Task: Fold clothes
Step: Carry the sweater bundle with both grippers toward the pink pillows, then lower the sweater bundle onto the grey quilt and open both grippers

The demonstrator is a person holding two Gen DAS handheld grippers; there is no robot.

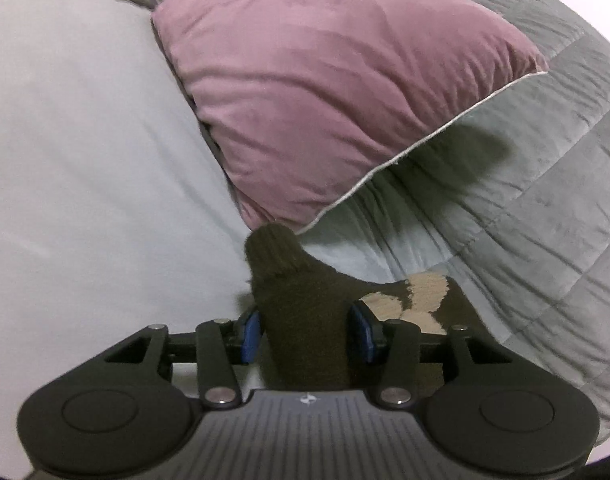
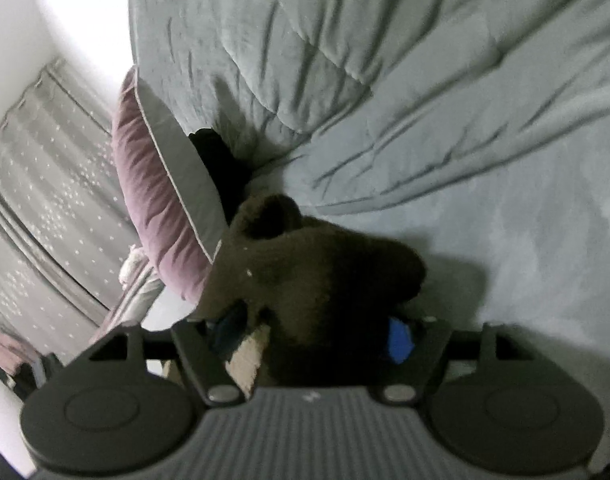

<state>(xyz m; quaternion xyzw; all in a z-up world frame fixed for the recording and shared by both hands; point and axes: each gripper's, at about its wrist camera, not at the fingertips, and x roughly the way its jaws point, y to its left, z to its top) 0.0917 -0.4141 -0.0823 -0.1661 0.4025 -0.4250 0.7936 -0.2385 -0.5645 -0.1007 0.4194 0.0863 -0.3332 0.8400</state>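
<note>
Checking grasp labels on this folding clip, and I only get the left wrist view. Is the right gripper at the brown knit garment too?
Observer: Yes. The brown knit garment lies bunched across the right gripper; blur hides whether its pads press on it.
Operator: Can you see an opening in it?
Observer: Yes, it gapes open at the end nearest the quilt.
Operator: What is beyond the pillow?
Observer: A grey curtain with small white dots.
</note>
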